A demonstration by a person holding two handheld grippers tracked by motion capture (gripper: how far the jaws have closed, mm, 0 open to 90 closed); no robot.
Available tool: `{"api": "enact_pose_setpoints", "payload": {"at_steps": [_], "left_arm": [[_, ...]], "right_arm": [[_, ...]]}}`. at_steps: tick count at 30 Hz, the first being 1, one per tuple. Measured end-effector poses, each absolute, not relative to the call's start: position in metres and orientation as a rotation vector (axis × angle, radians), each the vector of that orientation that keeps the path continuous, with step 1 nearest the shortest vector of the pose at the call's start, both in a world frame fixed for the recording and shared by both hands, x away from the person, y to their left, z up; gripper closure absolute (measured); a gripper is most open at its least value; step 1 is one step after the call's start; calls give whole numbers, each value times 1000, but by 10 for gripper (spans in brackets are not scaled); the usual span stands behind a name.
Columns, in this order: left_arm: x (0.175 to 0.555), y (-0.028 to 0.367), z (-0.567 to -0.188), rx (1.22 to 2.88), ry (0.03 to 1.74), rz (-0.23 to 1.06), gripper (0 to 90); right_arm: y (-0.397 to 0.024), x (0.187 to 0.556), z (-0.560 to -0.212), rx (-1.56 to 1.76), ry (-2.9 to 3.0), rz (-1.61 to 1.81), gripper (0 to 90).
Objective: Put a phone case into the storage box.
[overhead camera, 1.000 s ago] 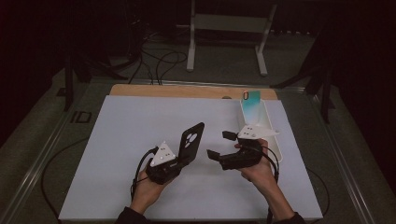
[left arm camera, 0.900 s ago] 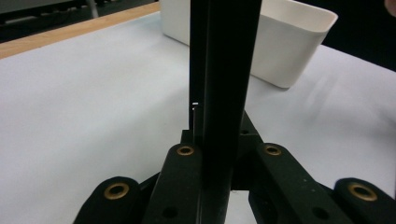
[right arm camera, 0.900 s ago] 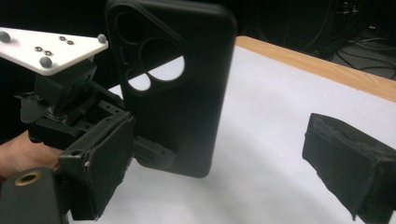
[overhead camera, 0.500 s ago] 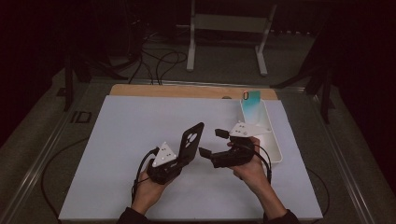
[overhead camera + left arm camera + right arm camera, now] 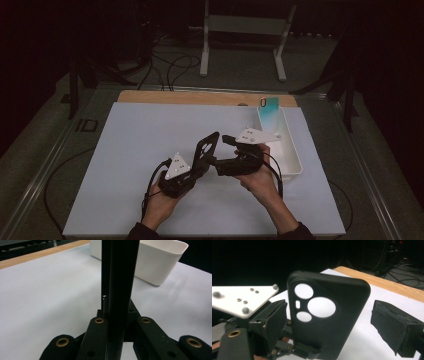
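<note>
Phone case (image 5: 207, 148) upright, long axis up-tilted; left hand-held gripper (image 5: 197, 165) clamps it, right (image 5: 222, 150) apart.

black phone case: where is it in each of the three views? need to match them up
High view: black phone case at centre, tilted up from the left gripper.
Left gripper view: edge-on, a dark upright bar at centre.
Right gripper view: centre, camera cutouts facing the lens.
Shared landmark: white bin.

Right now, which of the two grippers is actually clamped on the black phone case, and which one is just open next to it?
The left gripper holds the black phone case, jaws shut on its edge. The right gripper stands open, its pads apart on either side of the case.
</note>
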State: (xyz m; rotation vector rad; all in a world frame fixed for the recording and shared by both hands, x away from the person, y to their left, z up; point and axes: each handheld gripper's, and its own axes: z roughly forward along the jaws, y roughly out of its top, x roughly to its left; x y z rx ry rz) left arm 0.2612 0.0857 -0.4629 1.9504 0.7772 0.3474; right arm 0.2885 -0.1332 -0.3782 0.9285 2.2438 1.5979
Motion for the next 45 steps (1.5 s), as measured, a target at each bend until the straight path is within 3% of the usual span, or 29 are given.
{"api": "enact_pose_setpoints", "payload": {"at_steps": [45], "left_arm": [[257, 74, -464, 1960, 749, 313, 848]], "right_arm": [[-112, 294, -385, 1006, 2151, 1662, 120]]}}
